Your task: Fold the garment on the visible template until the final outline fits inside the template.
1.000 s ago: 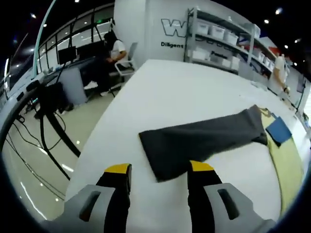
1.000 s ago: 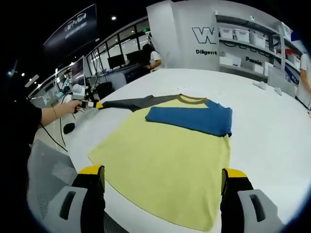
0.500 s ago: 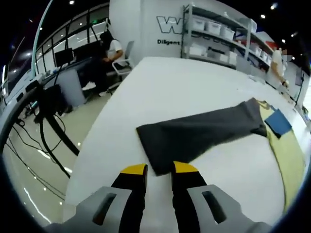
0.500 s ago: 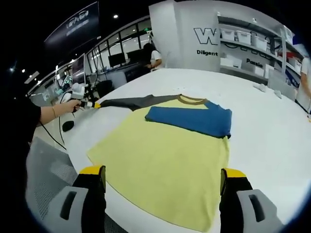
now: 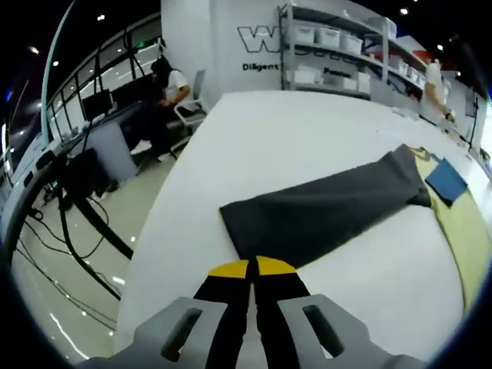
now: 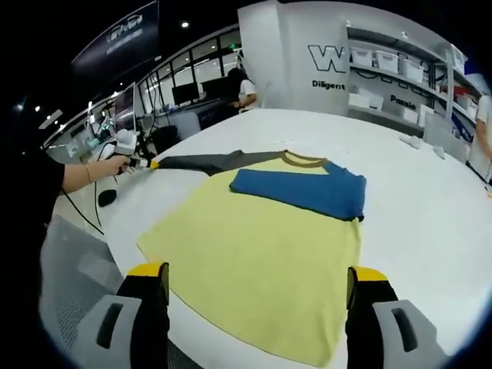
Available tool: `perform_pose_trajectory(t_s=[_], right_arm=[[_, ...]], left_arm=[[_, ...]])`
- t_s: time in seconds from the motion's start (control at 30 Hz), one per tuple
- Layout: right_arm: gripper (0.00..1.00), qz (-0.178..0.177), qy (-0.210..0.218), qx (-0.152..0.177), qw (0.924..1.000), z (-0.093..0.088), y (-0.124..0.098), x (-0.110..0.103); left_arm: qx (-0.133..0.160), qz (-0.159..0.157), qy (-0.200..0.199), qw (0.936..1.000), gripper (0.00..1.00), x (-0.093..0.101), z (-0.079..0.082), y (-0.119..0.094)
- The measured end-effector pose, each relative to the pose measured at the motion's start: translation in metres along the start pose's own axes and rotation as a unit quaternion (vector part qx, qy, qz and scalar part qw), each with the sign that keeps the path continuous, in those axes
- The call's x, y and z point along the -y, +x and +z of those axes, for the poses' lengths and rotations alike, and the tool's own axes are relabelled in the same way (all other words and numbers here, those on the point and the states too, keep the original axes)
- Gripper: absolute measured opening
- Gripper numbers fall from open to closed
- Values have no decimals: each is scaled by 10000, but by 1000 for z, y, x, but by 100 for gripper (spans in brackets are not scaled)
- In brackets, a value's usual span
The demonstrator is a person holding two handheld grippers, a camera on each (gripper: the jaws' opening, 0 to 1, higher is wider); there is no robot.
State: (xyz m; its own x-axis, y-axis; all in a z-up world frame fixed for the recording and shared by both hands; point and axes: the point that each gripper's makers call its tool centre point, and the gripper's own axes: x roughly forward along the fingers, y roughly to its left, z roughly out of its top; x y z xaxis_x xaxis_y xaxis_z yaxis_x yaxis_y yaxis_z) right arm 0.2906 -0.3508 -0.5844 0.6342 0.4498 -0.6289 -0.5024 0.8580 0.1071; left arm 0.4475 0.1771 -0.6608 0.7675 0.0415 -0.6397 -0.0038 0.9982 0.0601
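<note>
A T-shirt with a yellow body (image 6: 261,246) lies flat on the white table (image 6: 419,207). Its blue sleeve (image 6: 300,188) is folded across the chest. Its dark grey sleeve (image 5: 323,215) stretches out sideways towards the table's edge. My left gripper (image 5: 251,269) is shut on the cuff end of that grey sleeve. In the right gripper view the left gripper (image 6: 146,163) appears at the sleeve's (image 6: 204,161) tip, held by a hand (image 6: 96,171). My right gripper (image 6: 257,280) stands wide open near the shirt's hem, holding nothing.
The table's edge (image 5: 165,223) runs just left of the grey sleeve, with floor and cables (image 5: 77,231) below. A person (image 5: 171,81) sits at a desk beyond the far end. Shelves with white bins (image 6: 392,69) line the back wall.
My left gripper's jaws have come together on the grey sleeve's cuff, after standing open around it. The right gripper and the shirt have hardly moved.
</note>
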Motion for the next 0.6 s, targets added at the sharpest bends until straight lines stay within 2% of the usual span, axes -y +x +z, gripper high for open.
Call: perform_pose_trajectory(t_s=[0.2, 0.27, 0.43, 0.6], right_arm=[[99, 24, 16, -41, 10000, -2, -3, -1], [99, 20, 25, -51, 10000, -3, -3, -1], [99, 15, 27, -70, 10000, -5, -5, -1], [99, -19, 61, -41, 10000, -4, -6, 1]], left_arm=[[-56, -21, 183, 9998, 1, -4, 5, 7], [-44, 18, 490, 9988, 1, -6, 7, 8], [-26, 6, 578, 9983, 1, -8, 10, 14], [16, 33, 501, 9987, 1, -11, 14, 19]])
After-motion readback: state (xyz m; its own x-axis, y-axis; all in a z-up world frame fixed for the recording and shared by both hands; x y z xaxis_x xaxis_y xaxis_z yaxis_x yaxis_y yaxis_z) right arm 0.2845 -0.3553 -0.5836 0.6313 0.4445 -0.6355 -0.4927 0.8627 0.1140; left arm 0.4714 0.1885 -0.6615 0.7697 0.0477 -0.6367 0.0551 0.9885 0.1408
